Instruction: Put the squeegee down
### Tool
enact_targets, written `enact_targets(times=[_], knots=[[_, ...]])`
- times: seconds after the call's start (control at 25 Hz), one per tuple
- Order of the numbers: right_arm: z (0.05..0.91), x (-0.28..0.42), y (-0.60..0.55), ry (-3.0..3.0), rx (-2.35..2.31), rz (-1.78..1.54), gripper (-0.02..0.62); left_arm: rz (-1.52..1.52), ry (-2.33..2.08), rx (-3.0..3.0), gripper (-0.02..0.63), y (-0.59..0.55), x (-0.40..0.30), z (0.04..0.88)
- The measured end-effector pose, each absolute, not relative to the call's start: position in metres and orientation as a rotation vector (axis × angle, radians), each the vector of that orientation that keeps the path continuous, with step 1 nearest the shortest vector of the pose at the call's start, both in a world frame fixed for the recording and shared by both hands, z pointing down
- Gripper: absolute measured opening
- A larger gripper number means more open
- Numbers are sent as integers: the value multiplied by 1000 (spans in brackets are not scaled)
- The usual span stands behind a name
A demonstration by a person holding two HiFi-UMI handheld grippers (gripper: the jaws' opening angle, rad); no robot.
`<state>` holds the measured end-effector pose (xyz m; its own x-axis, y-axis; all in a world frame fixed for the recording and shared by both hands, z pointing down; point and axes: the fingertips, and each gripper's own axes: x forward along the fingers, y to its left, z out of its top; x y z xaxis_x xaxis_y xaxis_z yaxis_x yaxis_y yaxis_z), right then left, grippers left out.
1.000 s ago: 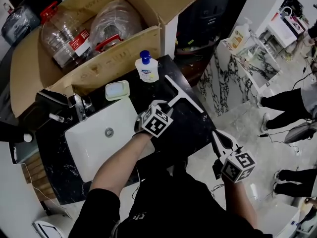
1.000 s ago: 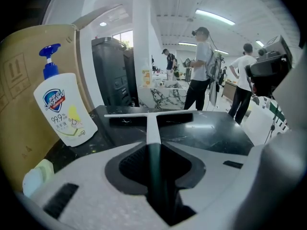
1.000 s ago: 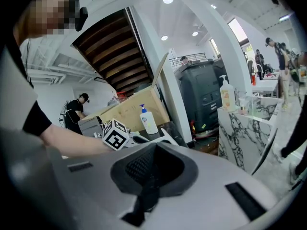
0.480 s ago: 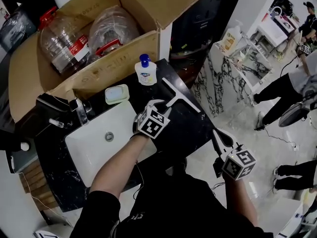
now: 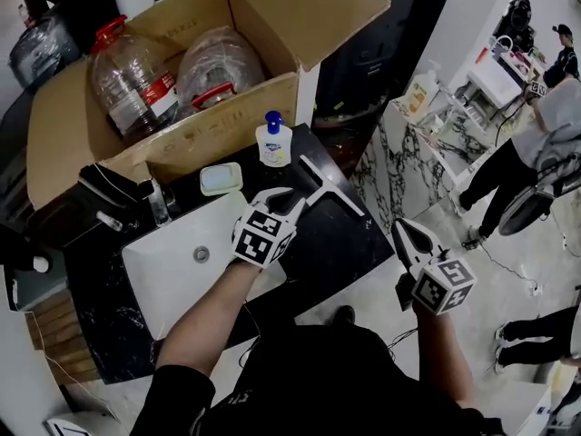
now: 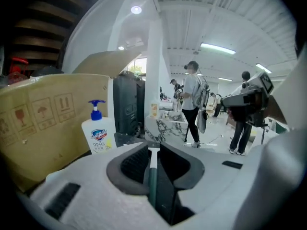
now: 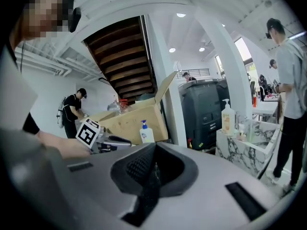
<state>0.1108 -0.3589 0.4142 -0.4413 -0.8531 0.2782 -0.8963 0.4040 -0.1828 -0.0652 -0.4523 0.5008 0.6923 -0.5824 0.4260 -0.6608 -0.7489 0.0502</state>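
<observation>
The squeegee was seen lying flat on the dark surface, right of the sink and near the bottle, so the putting-down was judged as good as done. The left gripper was held at the near end of the handle. Its fingers had just been closing a little, yet a slit was left between them, and the handle was seen lying in that slit, apparently unclamped. By this reading, all that remained was for the gripper to be drawn clear of the handle. The right gripper was held well apart to the right, beyond the surface's edge, with its fingers brought together on nothing. The whole T-shape of the squeegee and its place on the surface were shown by the head view alone. The narrow gap, and the green-and-white handle running along it, were shown only by the left gripper view. That the right fingers met with nothing between them was shown only by the right gripper view, in which the left gripper's marker cube was also seen from the side.
</observation>
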Motion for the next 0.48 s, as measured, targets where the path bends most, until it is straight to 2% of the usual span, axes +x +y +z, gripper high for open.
enact_targets(times=[0.48], knots=[[382, 157, -387, -2681, 1438, 344, 6, 355, -1298, 2716, 34, -443, -54, 404]])
